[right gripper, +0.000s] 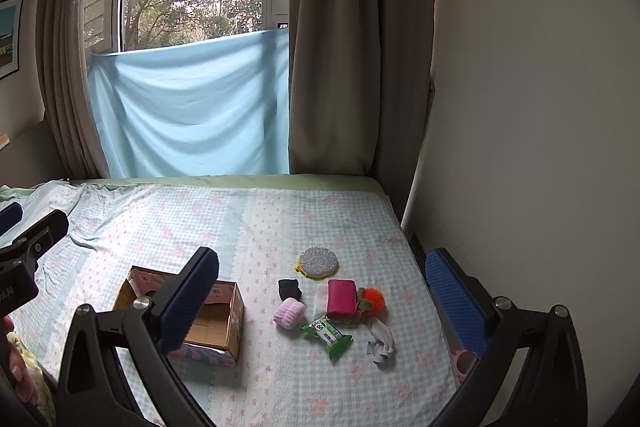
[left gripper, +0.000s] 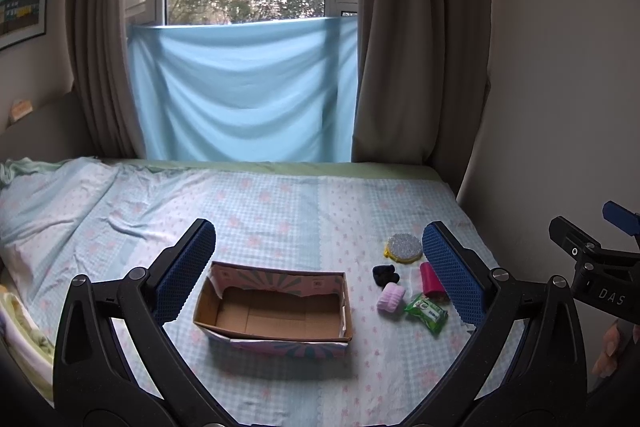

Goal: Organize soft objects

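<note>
Both of my hand-held grippers, left point(left gripper: 318, 267) and right point(right gripper: 322, 293), hang spread wide over the bed point(right gripper: 280, 219) with nothing in them, I'd guess to line up a first pick. The cardboard box point(left gripper: 276, 311) sits open and empty nearest me, ready as the drop spot. Just right of it is the soft stuff: green packet point(right gripper: 327, 335), pink roll point(right gripper: 289, 313), black scrunchie point(right gripper: 290, 289), magenta pouch point(right gripper: 341, 297), then the glittery round pad point(right gripper: 318, 261) farthest back.

The cardboard box point(left gripper: 276, 301) stands open-topped, nothing above it. A strip of bare bed point(right gripper: 256, 291) separates it from the clustered items: black sock point(right gripper: 290, 289), pink roll point(right gripper: 289, 313), green packet point(right gripper: 328, 335). The wall point(right gripper: 520, 107) closes off the right side.
</note>
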Action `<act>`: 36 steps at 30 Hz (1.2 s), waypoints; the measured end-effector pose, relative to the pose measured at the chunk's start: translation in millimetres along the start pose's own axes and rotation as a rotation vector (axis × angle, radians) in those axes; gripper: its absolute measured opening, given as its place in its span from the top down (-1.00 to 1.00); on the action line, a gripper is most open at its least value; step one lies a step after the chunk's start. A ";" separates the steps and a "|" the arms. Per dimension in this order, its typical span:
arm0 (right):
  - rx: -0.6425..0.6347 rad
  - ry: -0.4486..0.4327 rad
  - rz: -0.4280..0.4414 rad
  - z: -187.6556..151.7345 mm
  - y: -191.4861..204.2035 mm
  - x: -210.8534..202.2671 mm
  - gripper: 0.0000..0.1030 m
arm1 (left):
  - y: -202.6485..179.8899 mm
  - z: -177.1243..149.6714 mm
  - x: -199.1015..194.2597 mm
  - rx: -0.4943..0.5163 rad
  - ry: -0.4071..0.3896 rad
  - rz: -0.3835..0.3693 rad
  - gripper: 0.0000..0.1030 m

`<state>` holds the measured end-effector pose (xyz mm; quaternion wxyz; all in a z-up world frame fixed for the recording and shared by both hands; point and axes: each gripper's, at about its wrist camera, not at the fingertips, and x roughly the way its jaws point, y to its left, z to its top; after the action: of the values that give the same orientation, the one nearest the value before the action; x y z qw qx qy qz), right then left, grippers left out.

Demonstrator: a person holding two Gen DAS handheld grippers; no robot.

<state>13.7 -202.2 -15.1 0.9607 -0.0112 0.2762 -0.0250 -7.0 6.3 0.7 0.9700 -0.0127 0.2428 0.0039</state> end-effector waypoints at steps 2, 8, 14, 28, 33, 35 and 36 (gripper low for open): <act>0.001 0.000 0.000 -0.8 -0.7 -1.4 -1.00 | 0.8 -0.6 -0.7 -0.002 0.001 0.000 -0.99; 0.000 0.004 0.001 -1.4 -0.3 -5.0 -1.00 | 2.7 -1.8 -1.4 -0.012 0.016 -0.007 -0.99; 0.000 0.002 0.000 -1.5 0.8 -6.5 -1.00 | 3.7 -1.2 -2.2 -0.011 0.014 -0.007 -0.99; -0.008 -0.003 -0.002 -3.6 5.0 -10.4 -1.00 | 9.1 1.6 -8.4 -0.015 0.021 -0.023 -0.99; -0.008 -0.003 -0.002 -4.1 7.0 -11.2 -1.00 | 10.9 2.3 -8.6 -0.018 0.025 -0.025 -0.99; -0.008 -0.002 -0.003 -4.5 7.3 -11.1 -1.00 | 11.5 2.1 -8.8 -0.019 0.026 -0.027 -0.99; -0.007 -0.002 -0.004 -4.6 7.2 -11.1 -1.00 | 12.0 2.3 -9.0 -0.020 0.027 -0.027 -0.99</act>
<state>2.1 -194.5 -13.5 0.9609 -0.0153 0.2752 -0.0258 -14.0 18.4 6.7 0.9665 -0.0255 0.2555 -0.0069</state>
